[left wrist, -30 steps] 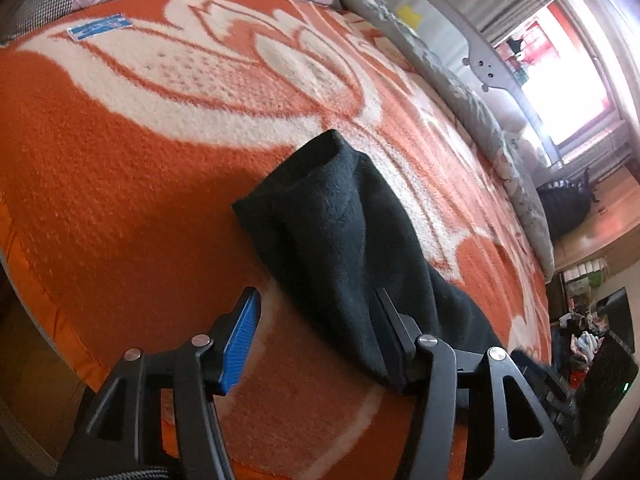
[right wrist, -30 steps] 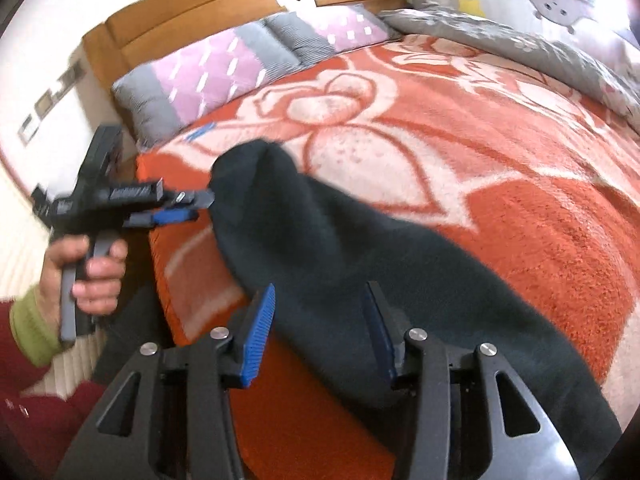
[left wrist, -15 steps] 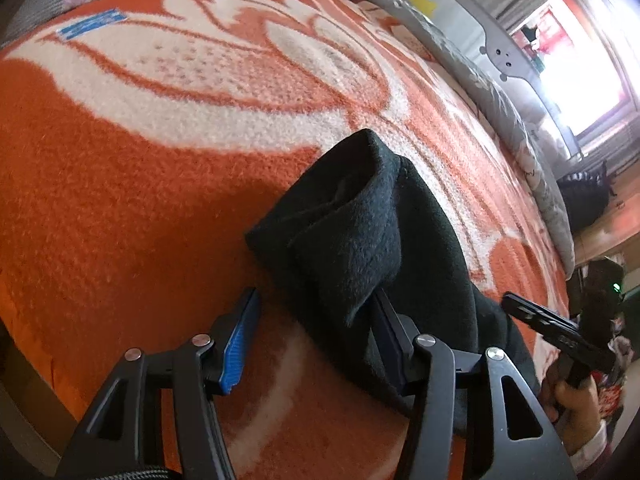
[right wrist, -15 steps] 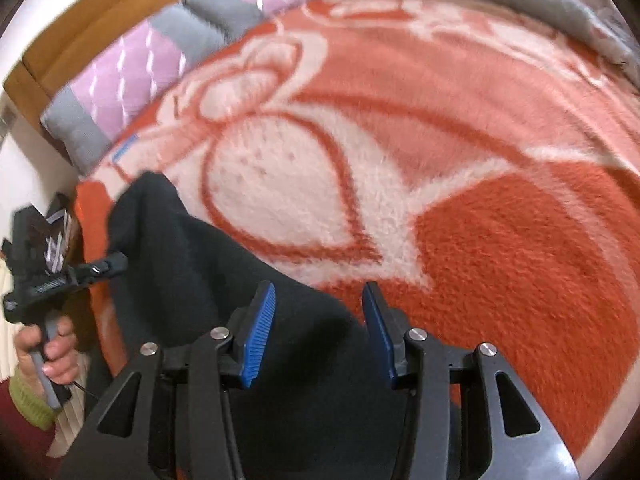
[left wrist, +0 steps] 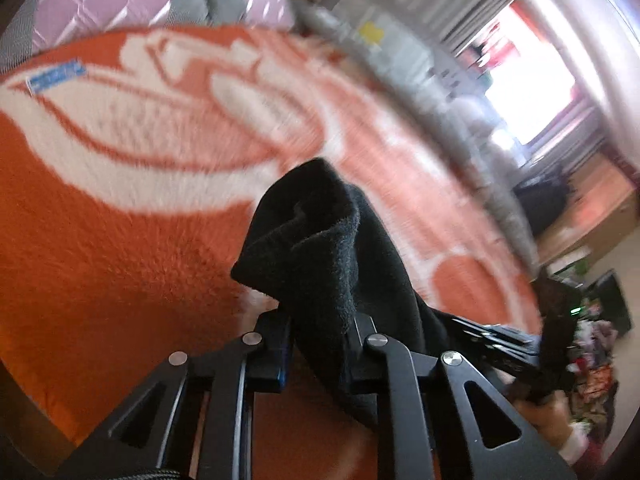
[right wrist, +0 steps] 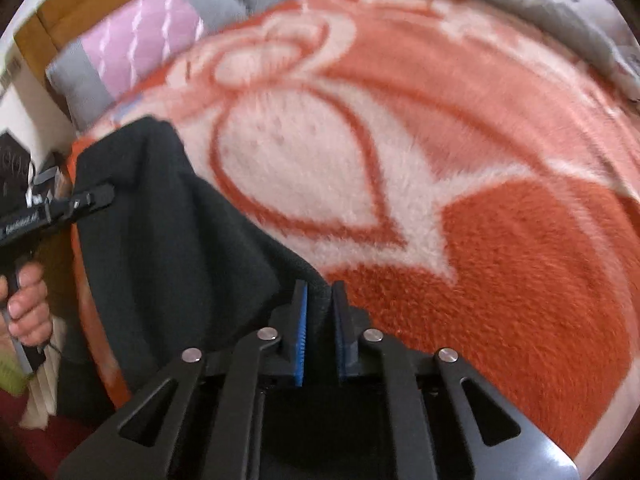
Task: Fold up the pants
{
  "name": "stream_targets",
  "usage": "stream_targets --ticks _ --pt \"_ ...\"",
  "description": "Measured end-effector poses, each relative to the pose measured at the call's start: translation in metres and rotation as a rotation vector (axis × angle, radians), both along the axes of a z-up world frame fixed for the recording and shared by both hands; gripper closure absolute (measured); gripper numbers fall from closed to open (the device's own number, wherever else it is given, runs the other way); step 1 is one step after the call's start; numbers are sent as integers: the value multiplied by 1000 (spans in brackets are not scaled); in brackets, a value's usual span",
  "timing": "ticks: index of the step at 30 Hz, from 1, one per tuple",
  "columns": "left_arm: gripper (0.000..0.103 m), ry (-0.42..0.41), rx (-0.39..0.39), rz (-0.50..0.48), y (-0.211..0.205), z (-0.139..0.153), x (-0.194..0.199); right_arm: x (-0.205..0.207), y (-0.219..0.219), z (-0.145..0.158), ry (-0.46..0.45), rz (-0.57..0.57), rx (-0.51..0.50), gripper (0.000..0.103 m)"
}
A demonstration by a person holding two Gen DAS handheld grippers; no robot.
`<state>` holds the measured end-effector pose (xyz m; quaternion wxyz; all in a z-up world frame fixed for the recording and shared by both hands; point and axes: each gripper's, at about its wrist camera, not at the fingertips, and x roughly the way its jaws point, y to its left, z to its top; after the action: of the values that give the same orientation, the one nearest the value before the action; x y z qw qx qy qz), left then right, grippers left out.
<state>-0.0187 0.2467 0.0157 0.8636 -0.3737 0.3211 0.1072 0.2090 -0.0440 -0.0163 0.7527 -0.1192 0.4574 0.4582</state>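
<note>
Left wrist view: dark pants (left wrist: pixel 320 256) running lengthwise from the far cuff end, raised off the orange-and-white blanket (left wrist: pixel 100 248), down toward the lens and rightward; left gripper (left wrist: pixel 322 344) pinching the fleece, both fingers pressing in on the cloth. Fabric hiding the inner faces of the pads; background smearing with motion blur, a blue label (left wrist: pixel 56 78) and pink-grey pillows (left wrist: pixel 100 4) only roughly legible. Right gripper (left wrist: pixel 500 340) showing at the right edge, its tips lost behind the pants.

Right wrist view: left gripper (right wrist: pixel 94 198) gripping the pants (right wrist: pixel 168 232) at the far left corner, a hand (right wrist: pixel 26 304) wrapping its handle. Garment sloping from that corner down to the right gripper (right wrist: pixel 319 320), blue-padded fingers (right wrist: pixel 301 332) closing on a narrow fold. Blanket (right wrist: pixel 500 264) lying to the right, pillows (right wrist: pixel 140 44) and wooden headboard (right wrist: pixel 44 20) behind, grey quilt (right wrist: pixel 580 20) along the far edge
</note>
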Motion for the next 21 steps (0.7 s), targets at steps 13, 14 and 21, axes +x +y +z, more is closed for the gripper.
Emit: stream_targets --ticks 13,14,21 --pt "85 40 48 -26 39 -27 -5 -13 19 -11 -105 -152 131 93" --pt "85 60 74 -36 39 -32 -4 -14 20 -16 -107 -161 123 93" --pt "59 197 172 -8 40 -48 3 -5 10 -19 -62 -238 90 88"
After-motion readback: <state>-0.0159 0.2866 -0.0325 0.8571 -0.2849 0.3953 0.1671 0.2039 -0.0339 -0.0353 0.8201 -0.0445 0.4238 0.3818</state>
